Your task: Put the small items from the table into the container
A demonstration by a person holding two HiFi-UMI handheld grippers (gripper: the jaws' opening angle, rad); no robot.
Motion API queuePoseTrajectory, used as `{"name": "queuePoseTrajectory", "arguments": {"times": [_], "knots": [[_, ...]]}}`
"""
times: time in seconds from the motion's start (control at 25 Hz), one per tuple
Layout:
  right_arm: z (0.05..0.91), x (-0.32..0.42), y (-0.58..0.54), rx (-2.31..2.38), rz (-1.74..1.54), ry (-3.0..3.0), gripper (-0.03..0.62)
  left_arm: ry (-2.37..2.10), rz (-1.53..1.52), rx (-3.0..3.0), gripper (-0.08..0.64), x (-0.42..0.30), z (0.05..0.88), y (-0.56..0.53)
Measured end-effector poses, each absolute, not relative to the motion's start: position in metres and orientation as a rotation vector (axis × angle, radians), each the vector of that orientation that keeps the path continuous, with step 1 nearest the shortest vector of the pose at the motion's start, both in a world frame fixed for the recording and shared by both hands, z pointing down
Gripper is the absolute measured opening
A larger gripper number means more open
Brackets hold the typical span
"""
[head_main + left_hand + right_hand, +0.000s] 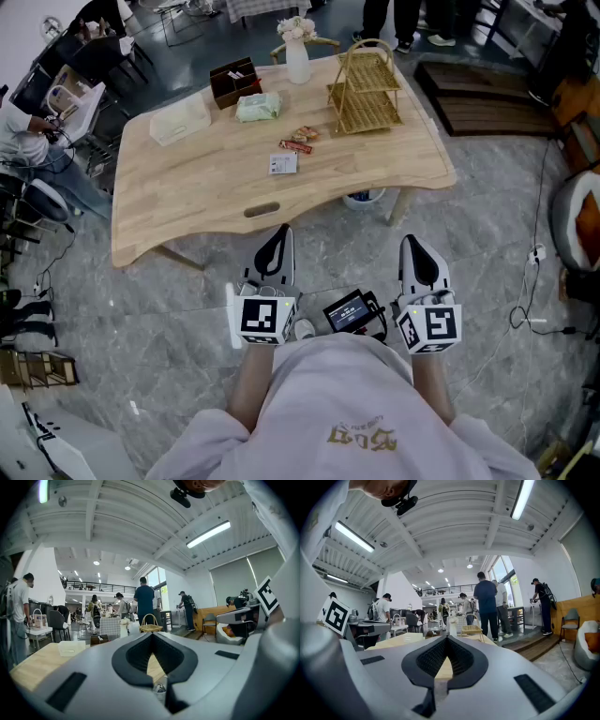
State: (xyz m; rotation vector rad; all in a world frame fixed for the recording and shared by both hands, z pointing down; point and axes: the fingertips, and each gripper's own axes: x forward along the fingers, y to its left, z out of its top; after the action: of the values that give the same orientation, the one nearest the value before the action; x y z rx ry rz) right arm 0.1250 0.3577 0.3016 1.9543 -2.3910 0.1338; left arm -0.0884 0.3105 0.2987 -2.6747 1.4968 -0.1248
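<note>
On the light wooden table (pixel 187 187) lie small items: a white packet (pixel 282 163), a red-brown snack bar (pixel 295 145) with another wrapped snack (pixel 307 133) behind it, and a green pack (pixel 258 108). A clear plastic container (pixel 180 120) stands at the table's left and a dark brown open box (pixel 234 82) behind it. My left gripper (pixel 283 231) and right gripper (pixel 411 241) hover side by side, level, short of the near table edge. Both are shut, with nothing in them. The left gripper view shows the container (pixel 71 647) far ahead.
A two-tier wicker basket (pixel 366 89) and a white vase with flowers (pixel 297 54) stand at the table's far side. A white bucket (pixel 364 198) sits under the table. Chairs and a seated person (pixel 23 131) are at the left, cables (pixel 534 253) on the floor at the right.
</note>
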Motion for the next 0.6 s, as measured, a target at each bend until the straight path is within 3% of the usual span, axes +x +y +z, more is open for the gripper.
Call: {"name": "queuePoseTrajectory", "arguments": {"times": [0.6], "knots": [[0.316,0.167,0.357,1.956,0.259,-2.412,0.018,1.49,-0.163,-2.681,-0.005,-0.043,0.297,0.316]]}}
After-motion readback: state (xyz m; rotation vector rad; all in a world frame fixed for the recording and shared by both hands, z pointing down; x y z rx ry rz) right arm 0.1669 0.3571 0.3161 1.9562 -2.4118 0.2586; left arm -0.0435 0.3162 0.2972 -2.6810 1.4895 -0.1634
